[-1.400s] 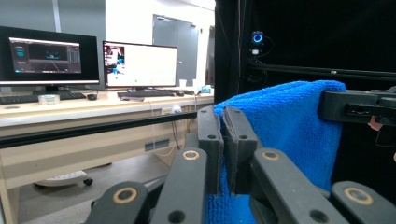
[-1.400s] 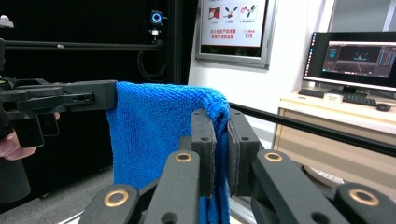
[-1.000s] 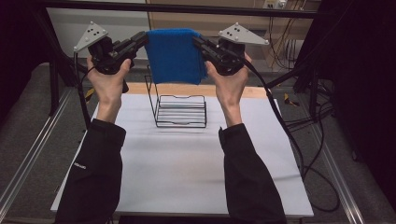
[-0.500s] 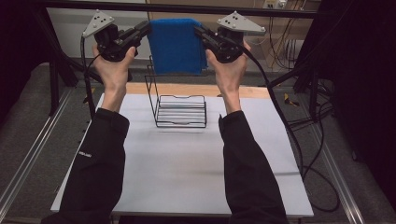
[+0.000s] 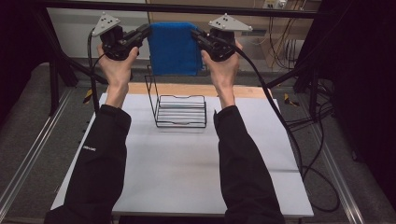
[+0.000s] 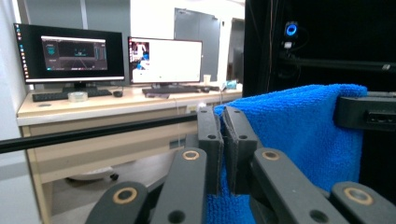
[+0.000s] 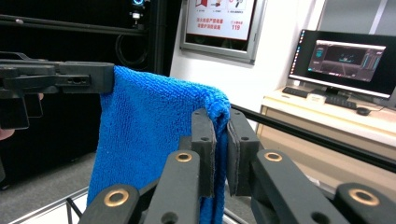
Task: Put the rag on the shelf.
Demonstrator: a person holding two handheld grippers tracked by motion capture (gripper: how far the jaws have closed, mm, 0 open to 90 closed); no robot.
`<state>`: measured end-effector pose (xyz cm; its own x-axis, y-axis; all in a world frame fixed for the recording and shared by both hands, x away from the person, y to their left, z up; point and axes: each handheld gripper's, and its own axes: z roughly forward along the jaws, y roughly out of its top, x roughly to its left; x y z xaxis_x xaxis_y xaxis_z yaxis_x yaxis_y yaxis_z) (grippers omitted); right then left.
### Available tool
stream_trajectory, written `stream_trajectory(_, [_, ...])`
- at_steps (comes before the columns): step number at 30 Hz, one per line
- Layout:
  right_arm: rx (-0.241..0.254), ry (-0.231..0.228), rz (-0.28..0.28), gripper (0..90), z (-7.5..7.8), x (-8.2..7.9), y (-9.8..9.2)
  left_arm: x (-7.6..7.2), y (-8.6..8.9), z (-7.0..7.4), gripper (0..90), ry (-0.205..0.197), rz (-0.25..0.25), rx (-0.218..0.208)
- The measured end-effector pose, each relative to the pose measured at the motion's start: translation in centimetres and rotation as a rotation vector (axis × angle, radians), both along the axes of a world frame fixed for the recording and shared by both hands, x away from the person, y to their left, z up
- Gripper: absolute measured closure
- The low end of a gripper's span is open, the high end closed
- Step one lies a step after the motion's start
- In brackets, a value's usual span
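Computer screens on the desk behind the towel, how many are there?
2 in the left gripper view, side by side on the desk: a dark screen at left, a bright white screen to its right. The blue towel may hide others.

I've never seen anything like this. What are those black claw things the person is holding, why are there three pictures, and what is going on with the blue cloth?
There is no robot here: a person holds a hand-operated tool in each hand, the left gripper and the right gripper. Each has two black jaws that pinch like tongs, and a cable trails from each.

The high view comes from a fixed camera above the person, looking down on the white table. The other two pictures come from small cameras riding on each gripper, looking along its jaws.

Between them the grippers hold up a blue towel, each shut on one top corner, so it hangs spread out in the air. On the table below stands a black wire rack. The desks and monitors are just the room behind.
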<state>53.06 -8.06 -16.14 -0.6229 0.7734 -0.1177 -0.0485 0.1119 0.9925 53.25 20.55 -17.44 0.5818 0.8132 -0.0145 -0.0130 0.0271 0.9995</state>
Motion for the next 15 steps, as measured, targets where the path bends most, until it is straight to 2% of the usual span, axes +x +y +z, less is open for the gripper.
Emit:
stream_trajectory(7, [0.014, 0.045, 0.014, 83.9, -1.9, 0.4, -0.1, -0.1, 0.2, -1.6, 86.1, 0.025, -0.016, 0.027])
stream_trajectory(15, [0.018, 0.091, 0.03, 83.7, -3.8, -0.1, -0.6, -0.9, 0.2, -3.3, 86.1, 0.035, -0.047, 0.064])
